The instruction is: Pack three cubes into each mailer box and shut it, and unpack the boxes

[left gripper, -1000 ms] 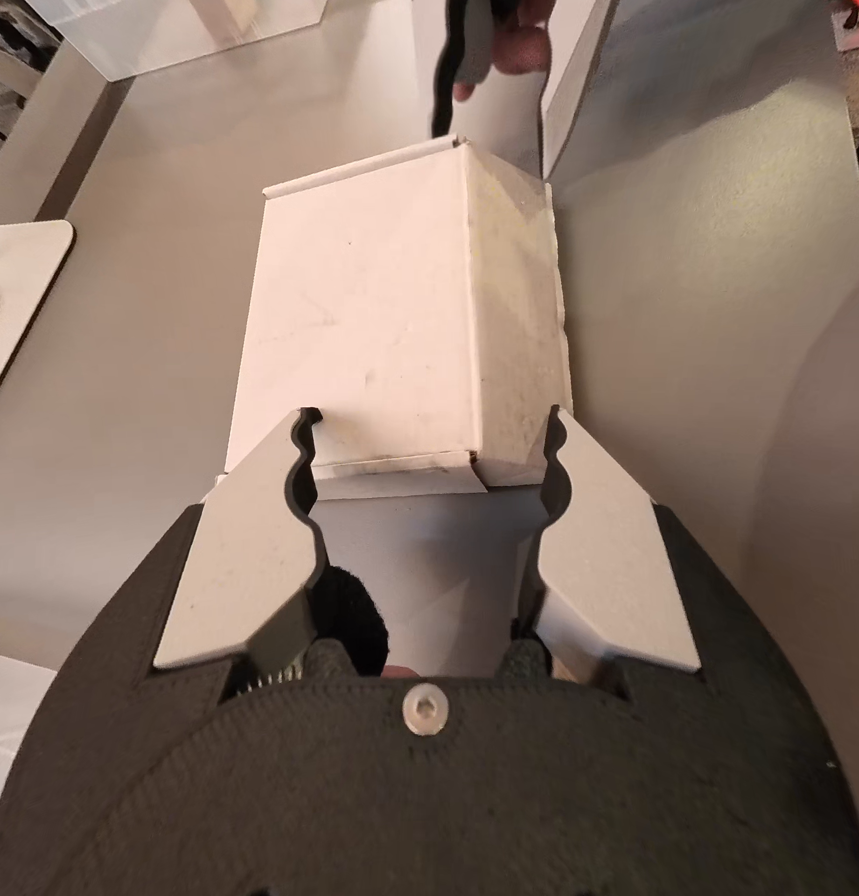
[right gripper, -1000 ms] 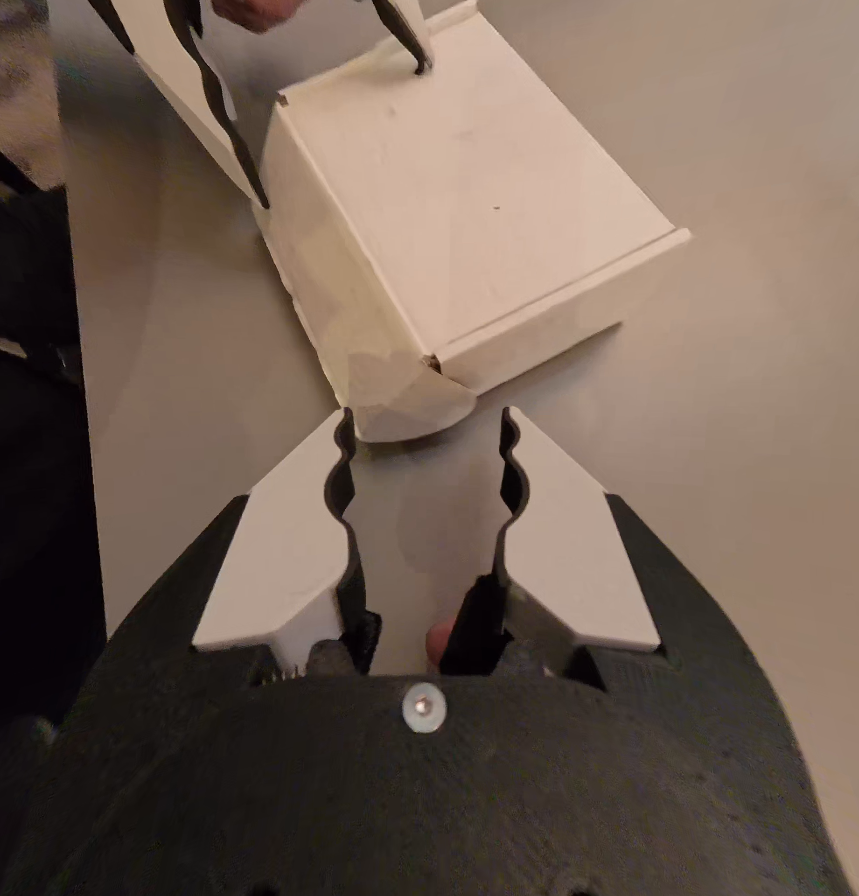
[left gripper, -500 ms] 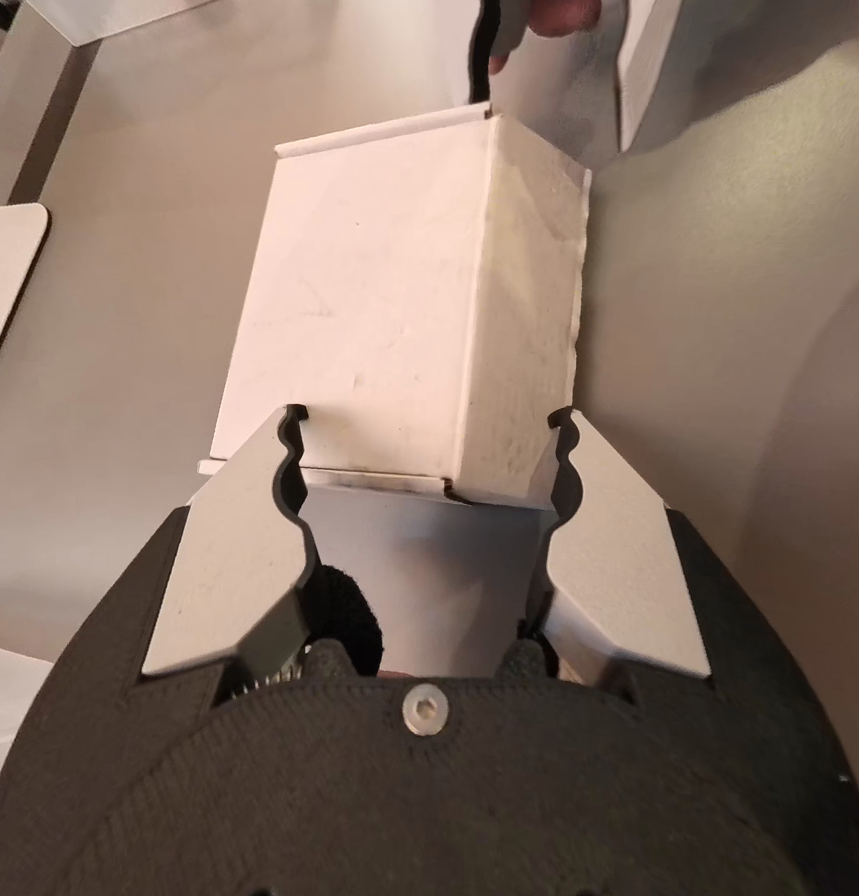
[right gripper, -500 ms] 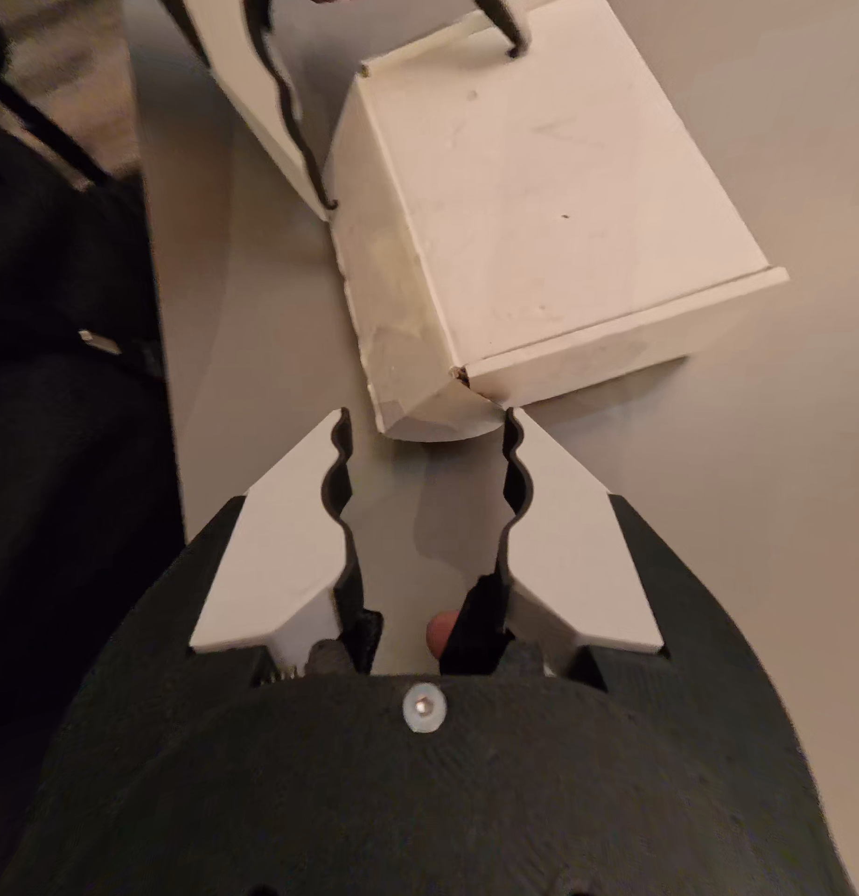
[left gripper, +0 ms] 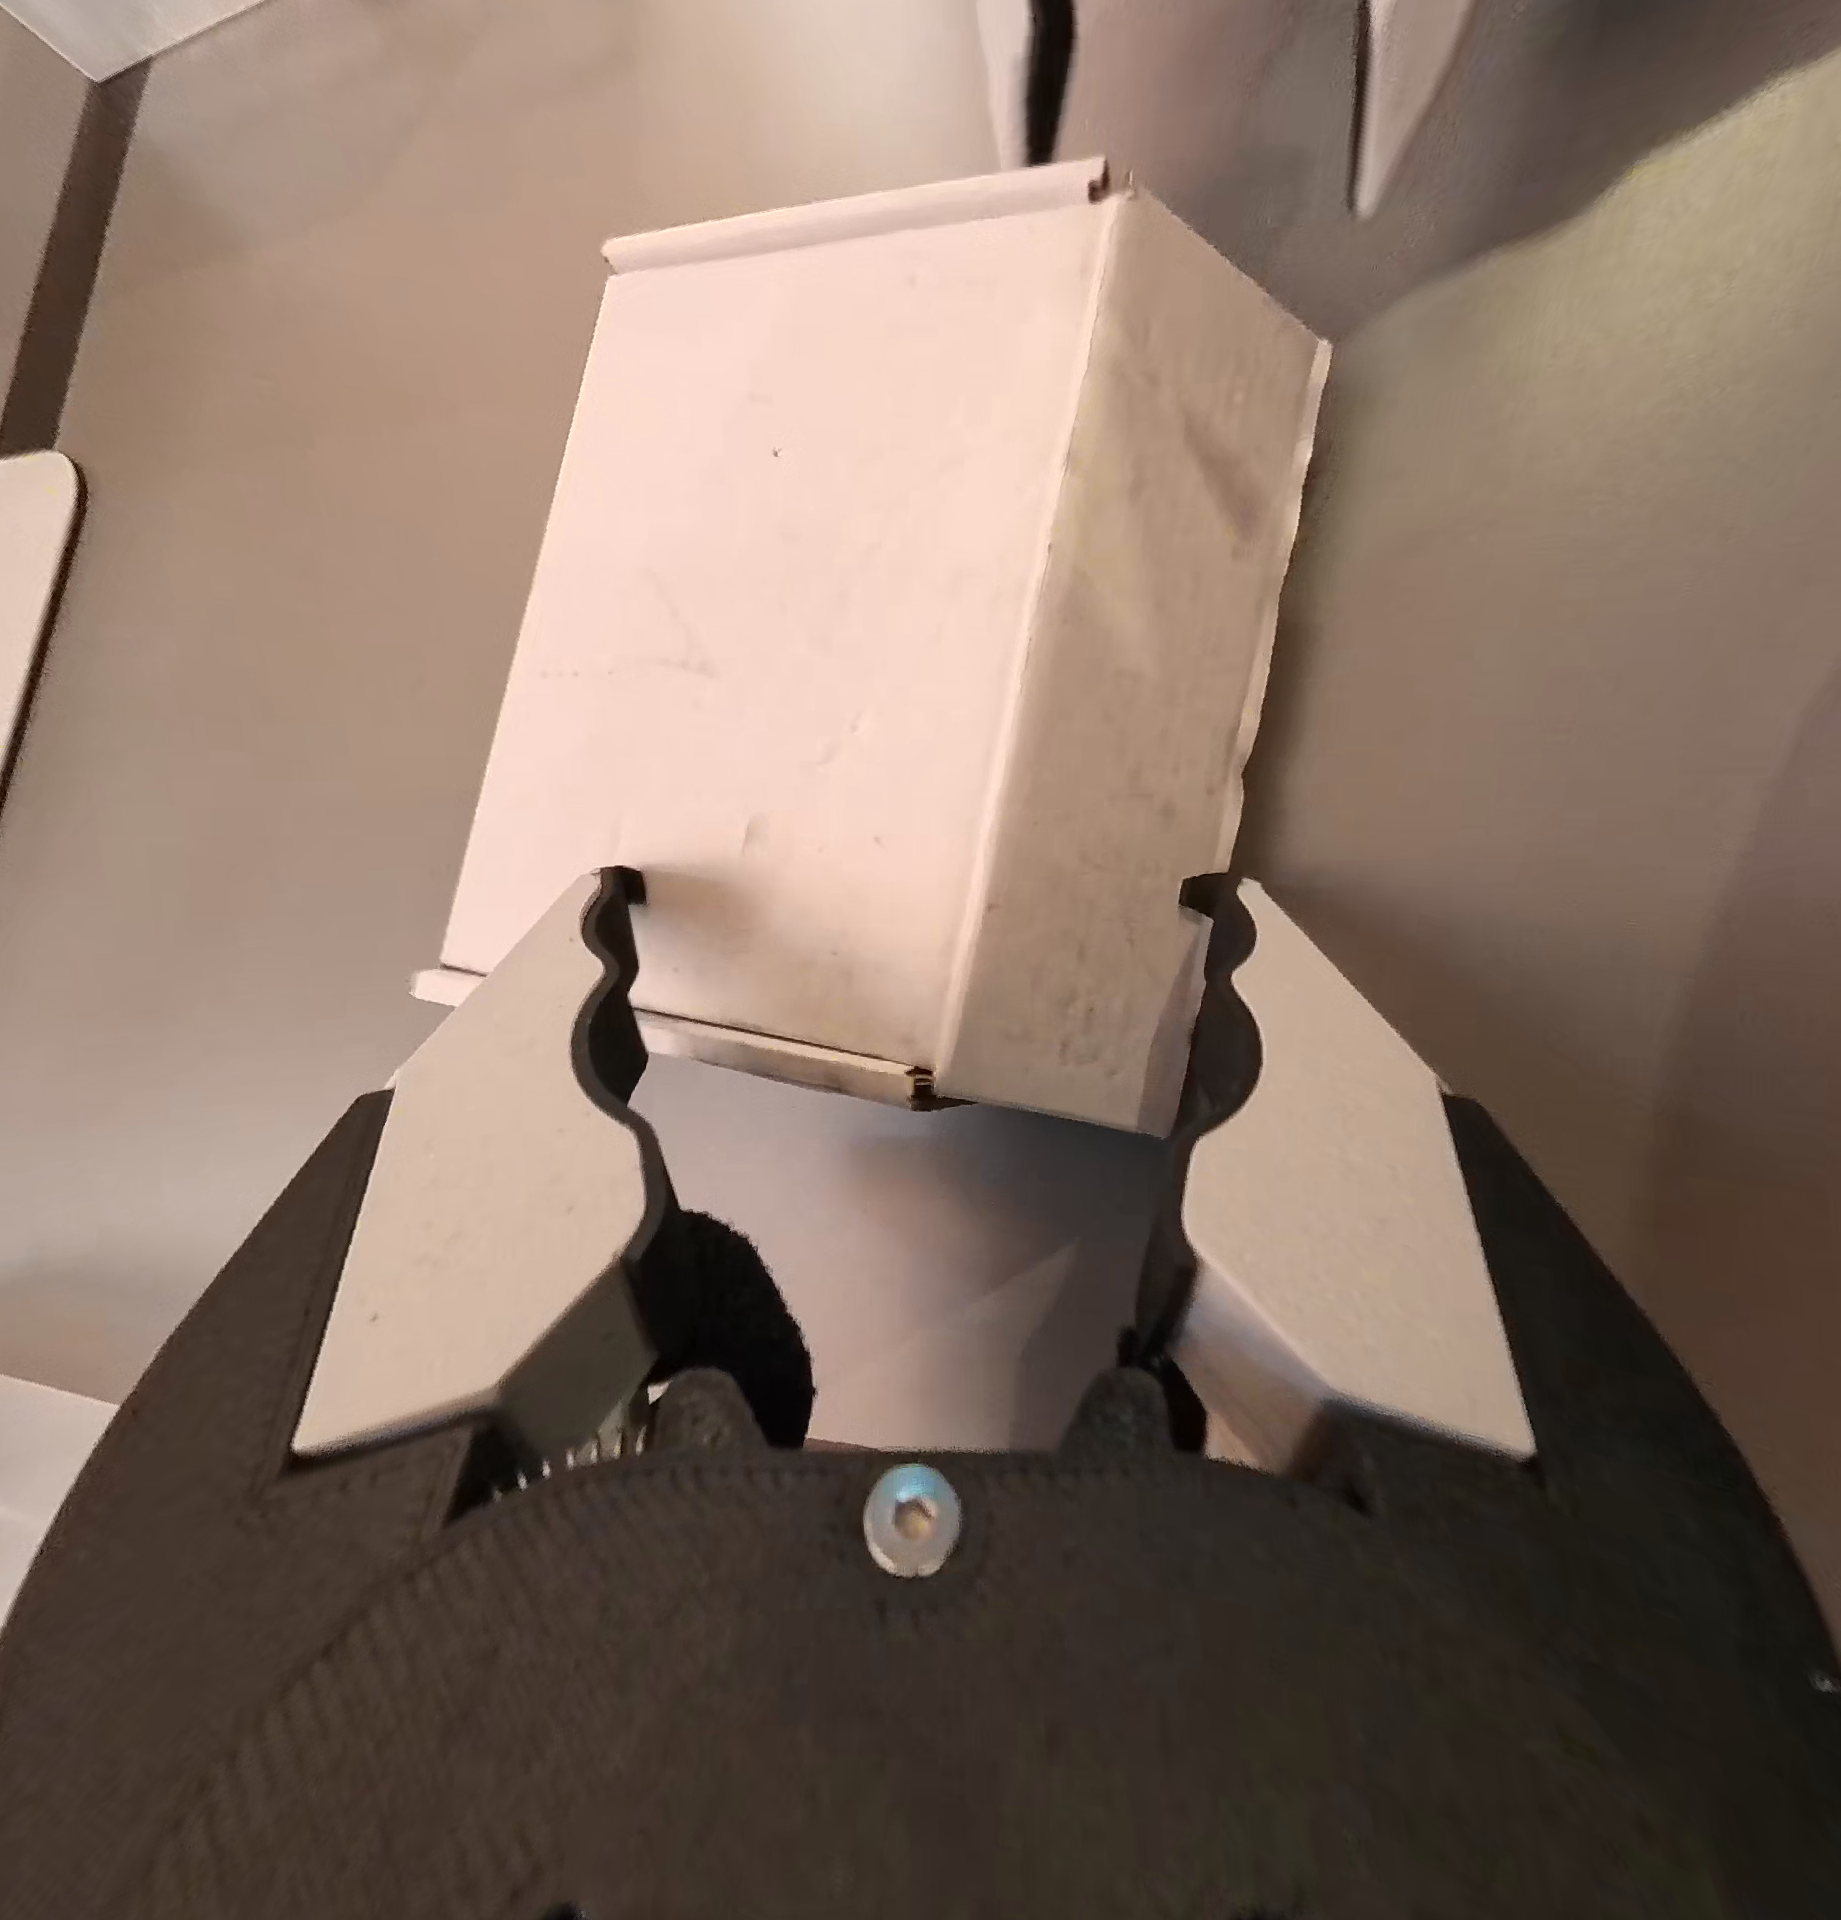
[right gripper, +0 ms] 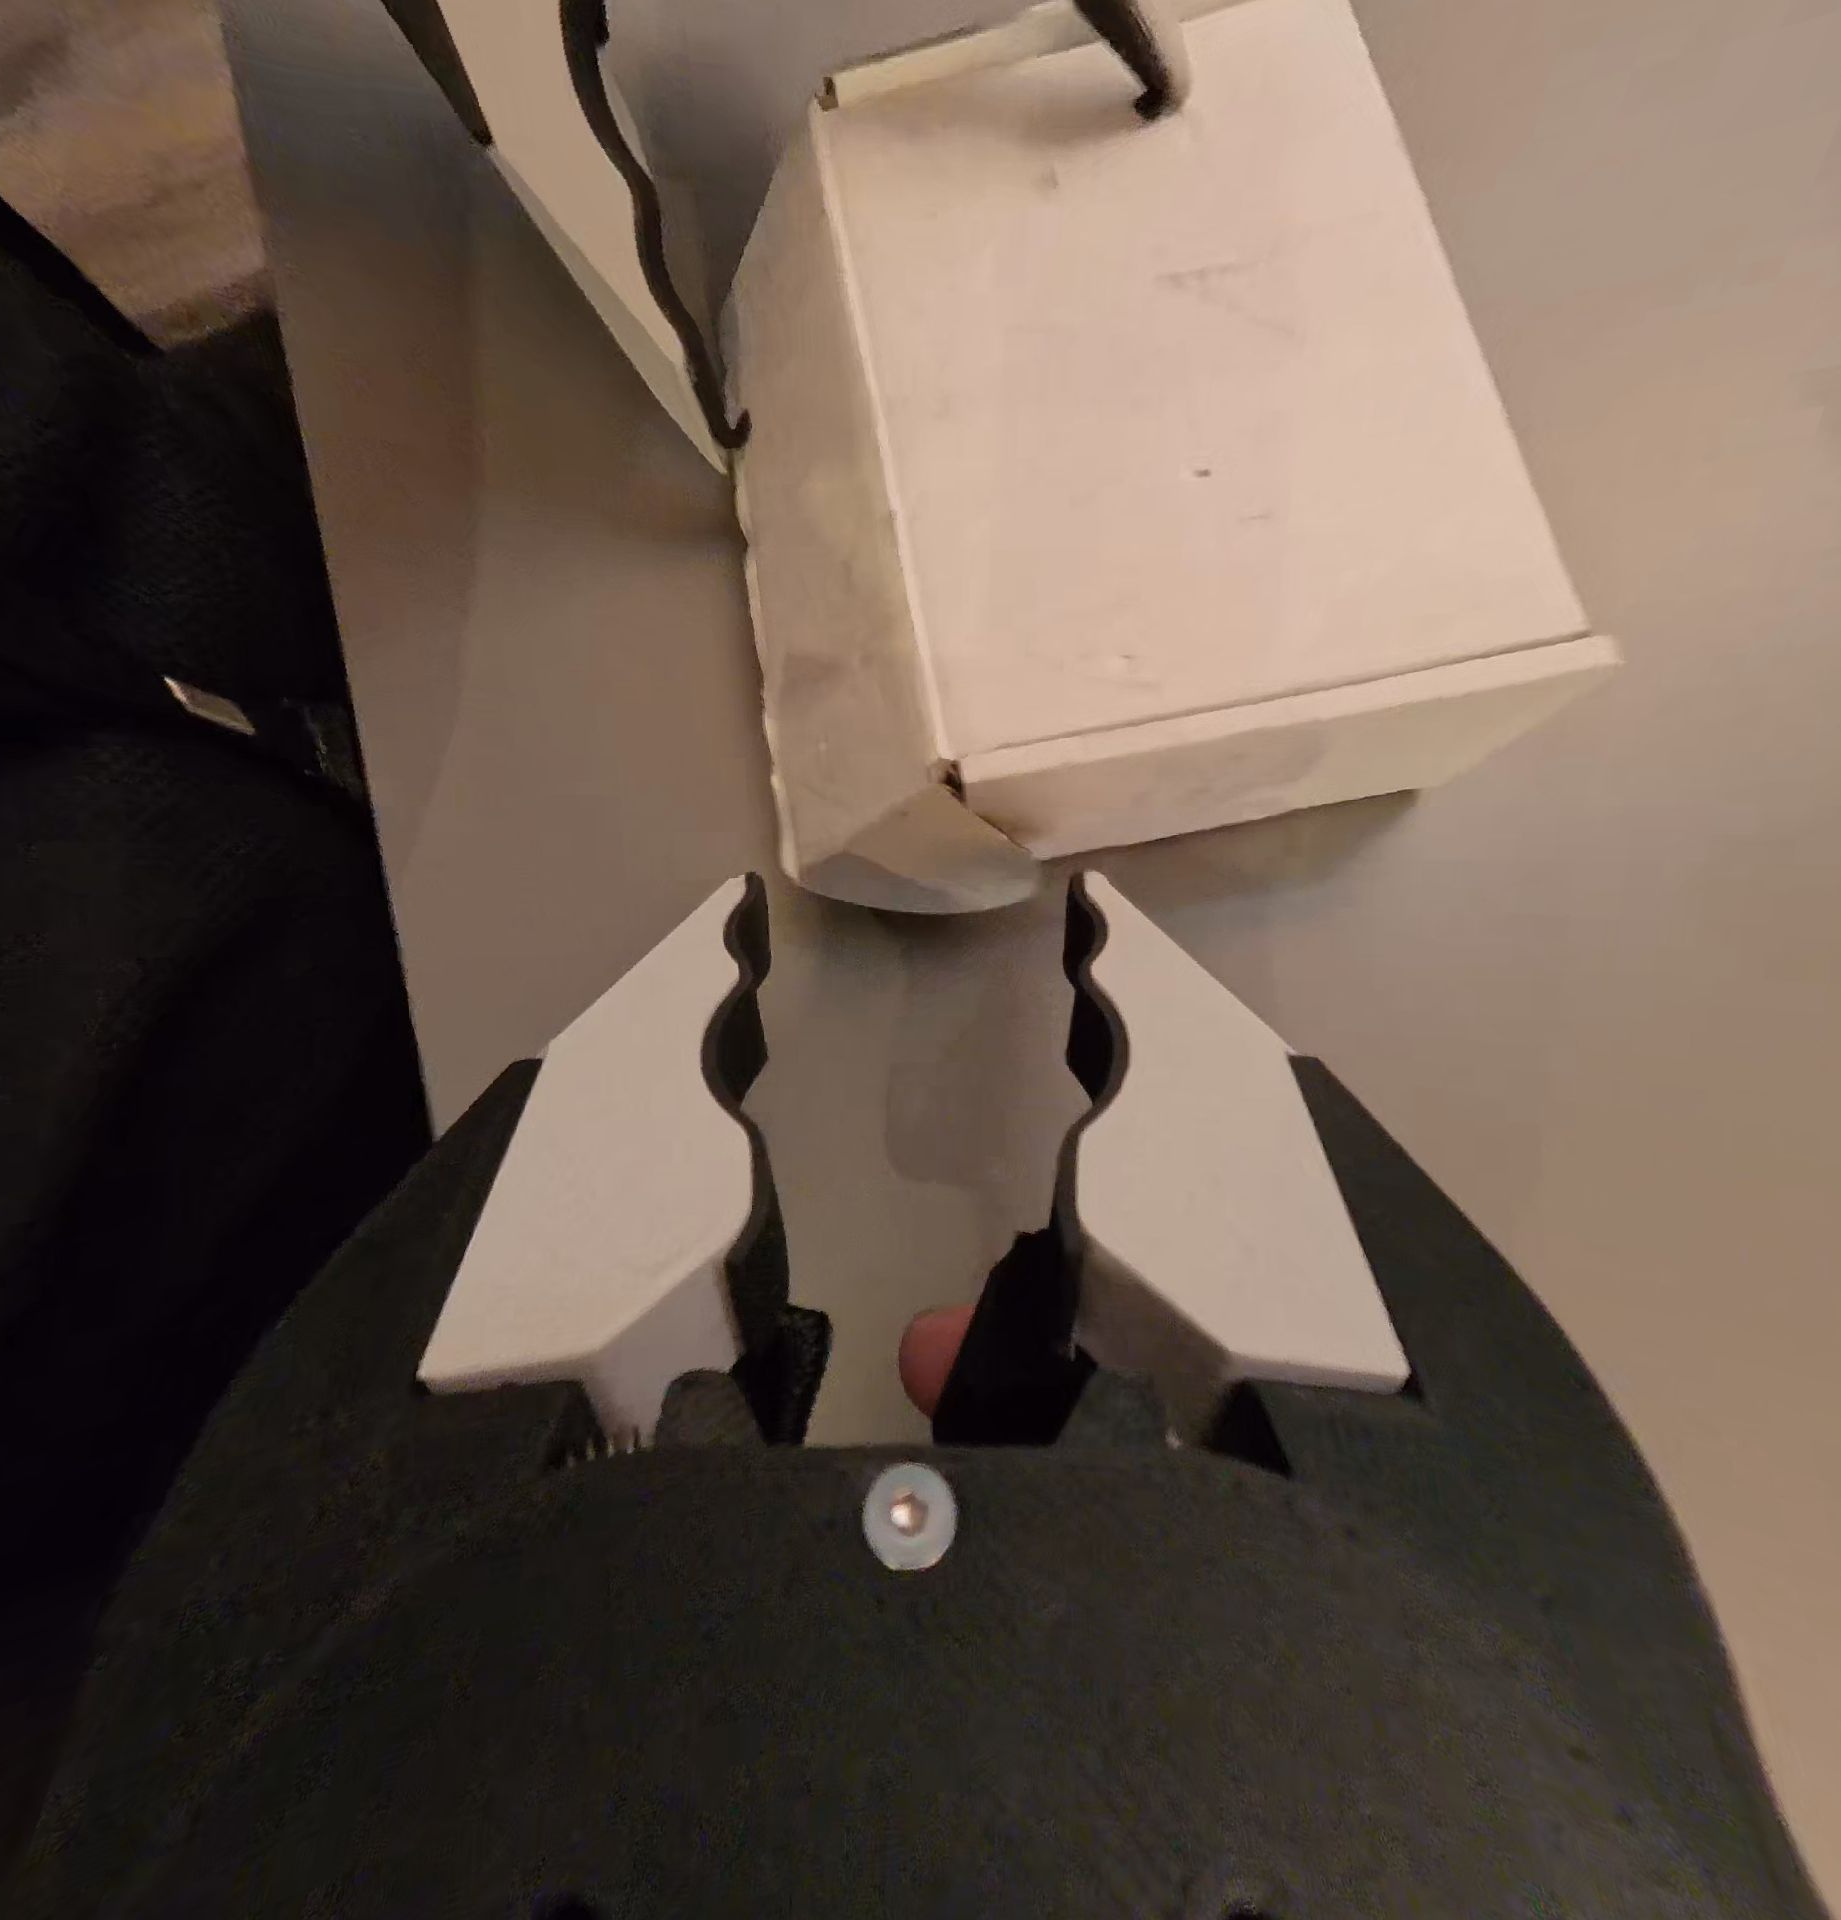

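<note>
Box (left gripper: 791, 623) sits shut on the grey desk (left gripper: 272, 727), and I have it between both tools. From my left wrist camera the white mailer fills the 12 o'clock half of the view, its lid flat and its near corner reaching in between the spread fingers of my left tongs (left gripper: 911, 894). These are wide open: one tip lies over the lid near its front edge at 10 o'clock, the other stands beside the right side wall at 2 o'clock. I cannot tell whether either tip presses the card, but nothing is clamped. I judge this straddle is meant to steady the box or push it around, since the gap is too narrow to take its full width.

From my right wrist camera, the right tongs (right gripper: 911, 894) are about half open and empty, their tips just short of the rounded tuck flap (right gripper: 921, 857) bulging at the box's near corner. That flap looks like the reason I am aimed here: it is the one loose edge to pinch if the lid is to come up. The left tool shows at 11 to 12 o'clock, against the far end.

No cubes are visible, so what the box holds is unknown. A pale board (left gripper: 12, 675) lies at 9 o'clock in the left view.
</note>
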A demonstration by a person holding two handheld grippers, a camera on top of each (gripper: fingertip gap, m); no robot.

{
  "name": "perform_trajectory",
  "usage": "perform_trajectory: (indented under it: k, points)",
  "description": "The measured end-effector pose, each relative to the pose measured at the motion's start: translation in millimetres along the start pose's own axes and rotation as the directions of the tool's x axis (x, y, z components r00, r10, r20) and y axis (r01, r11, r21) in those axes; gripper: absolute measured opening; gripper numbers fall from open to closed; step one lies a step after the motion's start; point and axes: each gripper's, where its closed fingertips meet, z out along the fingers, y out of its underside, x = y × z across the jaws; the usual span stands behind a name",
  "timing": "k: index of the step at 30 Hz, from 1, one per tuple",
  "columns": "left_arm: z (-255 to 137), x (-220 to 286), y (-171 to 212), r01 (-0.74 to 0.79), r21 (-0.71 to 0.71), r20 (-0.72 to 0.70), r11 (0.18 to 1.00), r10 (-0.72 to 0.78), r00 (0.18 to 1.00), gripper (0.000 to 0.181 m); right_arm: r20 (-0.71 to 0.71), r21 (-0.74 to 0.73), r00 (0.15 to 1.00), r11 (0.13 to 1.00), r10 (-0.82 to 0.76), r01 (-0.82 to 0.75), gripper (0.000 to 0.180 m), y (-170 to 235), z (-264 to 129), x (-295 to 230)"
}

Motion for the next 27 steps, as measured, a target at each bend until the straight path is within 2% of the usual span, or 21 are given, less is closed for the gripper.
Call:
perform_trajectory:
  k: [3, 7, 9, 12, 14, 16, 20, 22, 24, 27]
  points:
    - [-0.6, 0.4, 0.2, -0.004, 0.002, -0.013, 1.0, 0.004, 1.0, 0.109, -0.151, -0.058, 0.959, 0.97, -0.241, 0.235, 0.056, -4.0, -20.0, 22.4]
    - [-1.4, 0.4, 0.8, -0.028, -0.016, -0.023, 0.999, 0.028, 0.999, 0.109, -0.127, -0.112, 0.791, 0.801, -0.599, 0.588, 0.061, -22.0, -18.7, 15.2]
    - [-1.9, 0.2, 1.3, -0.037, -0.02, -0.031, 0.999, 0.037, 0.999, 0.109, -0.077, -0.184, 0.71, 0.71, -0.7, 0.68, 0.064, -18.2, -13.4, 22.4]
    - [-2.1, 0.4, 1.4, -0.038, -0.023, -0.037, 0.999, 0.037, 0.999, 0.109, -0.034, -0.19, 0.578, 0.573, -0.815, 0.797, 0.062, -18.8, -3.3, 27.1]
    - [-1.9, 1.1, 1.6, -0.039, -0.024, -0.038, 0.999, 0.038, 0.999, 0.11, -0.004, -0.222, 0.537, 0.524, -0.844, 0.822, 0.063, -12.5, 4.7, 27.7]
    - [-1.5, 2.5, 2.3, -0.047, -0.029, -0.038, 0.998, 0.046, 0.998, 0.113, -0.027, -0.204, 0.551, 0.544, -0.834, 0.814, 0.058, -15.5, 8.5, 25.4]
    - [-1.0, 4.8, 2.7, -0.047, -0.034, -0.047, 0.998, 0.046, 0.998, 0.117, -0.032, -0.173, 0.673, 0.667, -0.739, 0.725, 0.053, -19.7, 9.0, 22.3]
    - [-0.9, 6.4, 3.0, -0.047, -0.032, -0.054, 0.998, 0.045, 0.998, 0.12, -0.03, -0.182, 0.685, 0.678, -0.728, 0.712, 0.053, -19.6, 9.1, 22.2]
    - [-0.7, 6.6, 3.5, -0.054, -0.035, -0.054, 0.998, 0.052, 0.997, 0.12, -0.032, -0.219, 0.664, 0.653, -0.747, 0.725, 0.055, -18.3, 9.6, 22.1]
    - [-0.6, 6.6, 4.1, -0.061, -0.038, -0.053, 0.997, 0.059, 0.997, 0.121, -0.023, -0.191, 0.704, 0.694, -0.71, 0.694, 0.059, -18.3, 9.9, 19.9]
